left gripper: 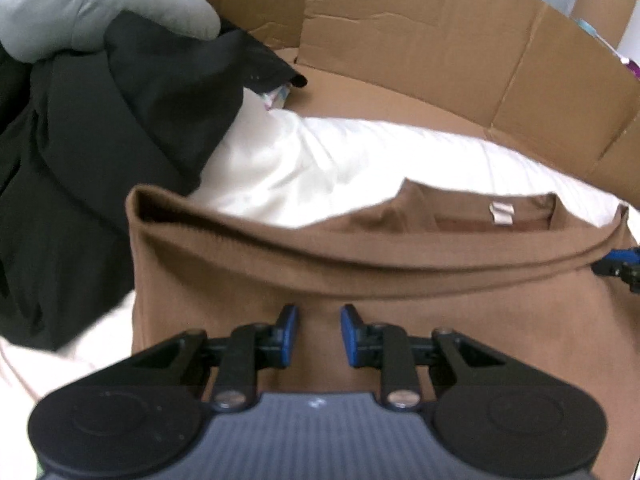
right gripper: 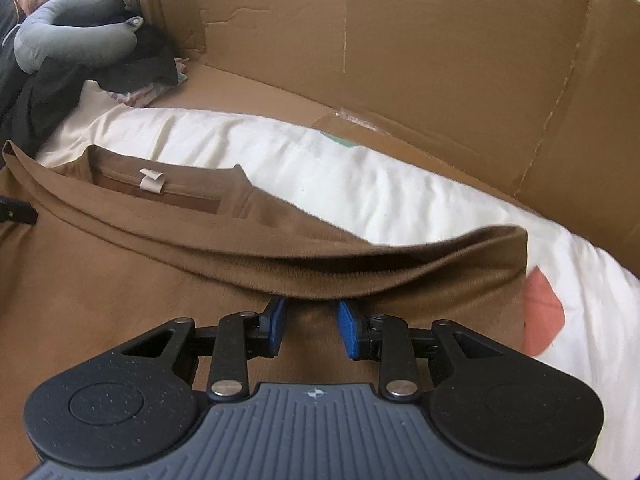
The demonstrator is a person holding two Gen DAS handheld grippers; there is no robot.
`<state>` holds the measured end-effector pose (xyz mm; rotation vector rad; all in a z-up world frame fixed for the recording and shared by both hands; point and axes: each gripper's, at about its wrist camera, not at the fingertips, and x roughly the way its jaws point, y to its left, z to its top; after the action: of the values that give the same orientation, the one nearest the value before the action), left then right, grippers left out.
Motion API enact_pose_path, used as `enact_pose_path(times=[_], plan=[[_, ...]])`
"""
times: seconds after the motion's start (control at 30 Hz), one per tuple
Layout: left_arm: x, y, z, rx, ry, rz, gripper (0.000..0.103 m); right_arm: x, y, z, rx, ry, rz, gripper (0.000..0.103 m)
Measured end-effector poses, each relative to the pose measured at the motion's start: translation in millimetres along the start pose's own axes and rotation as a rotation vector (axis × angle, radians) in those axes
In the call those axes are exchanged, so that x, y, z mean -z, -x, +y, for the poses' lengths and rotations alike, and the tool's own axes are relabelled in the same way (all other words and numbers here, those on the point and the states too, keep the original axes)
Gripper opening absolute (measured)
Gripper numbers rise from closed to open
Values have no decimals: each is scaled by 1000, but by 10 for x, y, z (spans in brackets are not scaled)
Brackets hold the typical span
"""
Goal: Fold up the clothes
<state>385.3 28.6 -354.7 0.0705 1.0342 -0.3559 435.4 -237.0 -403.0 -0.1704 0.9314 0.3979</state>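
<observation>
- The brown shirt (left gripper: 360, 280) lies spread on a white sheet (left gripper: 320, 160), with its top part folded over so a thick fold runs across both views.
- The left tongs (left gripper: 319, 334) sit low over the shirt, just in front of that fold. Their blue pads (left gripper: 290, 330) stand apart with brown cloth showing in the gap, so they are open and grip nothing.
- To the left of the left tongs is a pile of black clothes (left gripper: 100, 160) with a grey pillow (left gripper: 100, 4) on top. The pile touches the shirt's left corner.
- The shirt's neck hole and its little white tag (left gripper: 501, 213) face up, past the fold.
- The right tongs (right gripper: 311, 330) also sit low over the shirt, with their tips right at the edge of the fold. Their blue pads (right gripper: 276, 326) are apart too, open, holding nothing.
- At the far left edge of the right view, a black bit of the other tongs shows on the shirt.
- To the right of the shirt the white sheet is bare, apart from a pink patch (right gripper: 542, 312) beside the shirt's right edge.
- A cardboard wall (right gripper: 440, 60) stands behind the sheet in both views.
</observation>
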Motion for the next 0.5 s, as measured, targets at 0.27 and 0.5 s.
enact_pose_path(times=[0.27, 0.5], plan=[[-184, -110, 4, 28, 12, -52, 31, -181, -104, -21, 11, -6, -23, 35], [-382, -215, -7, 43, 37, -84, 39, -342, -121, -57, 15, -23, -56, 44]])
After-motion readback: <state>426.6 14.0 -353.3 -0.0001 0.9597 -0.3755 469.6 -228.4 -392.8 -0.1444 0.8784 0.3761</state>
